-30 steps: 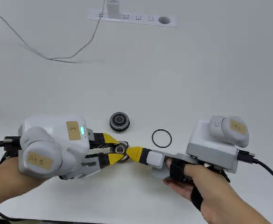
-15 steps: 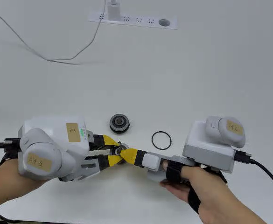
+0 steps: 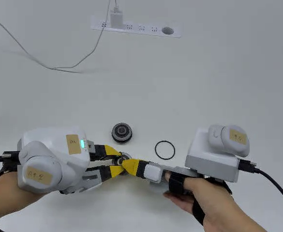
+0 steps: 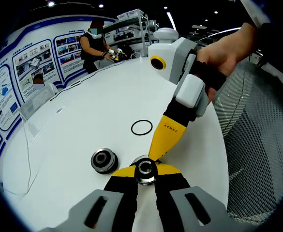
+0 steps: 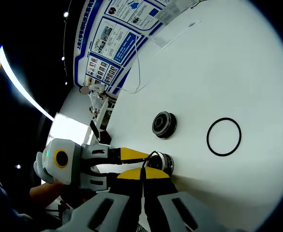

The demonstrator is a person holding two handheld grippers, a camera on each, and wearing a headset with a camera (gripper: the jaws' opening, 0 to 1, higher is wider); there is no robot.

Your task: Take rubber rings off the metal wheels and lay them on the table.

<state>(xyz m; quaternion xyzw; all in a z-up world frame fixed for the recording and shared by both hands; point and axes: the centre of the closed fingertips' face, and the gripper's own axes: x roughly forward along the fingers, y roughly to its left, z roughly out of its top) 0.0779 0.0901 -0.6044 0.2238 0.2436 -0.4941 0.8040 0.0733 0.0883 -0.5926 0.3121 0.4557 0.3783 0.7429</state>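
Gripping the metal wheel (image 4: 145, 169) between its two yellow jaw tips, the left gripper (image 3: 115, 161) holds it just above the white table (image 3: 204, 87), at the near edge. The right gripper (image 5: 142, 170) meets this wheel from the opposite side with its jaws pressed together. At its tips a thin black strand of the rubber ring (image 5: 149, 155) stands off the wheel's rim, apparently pinched. A second wheel (image 3: 122, 132), dark-rimmed, lies flat on the table just beyond the grippers. A loose ring (image 3: 155, 150) lies flat to its right, apart from it. Far back are a power strip (image 3: 136, 26) and a grey cable (image 3: 35, 55).
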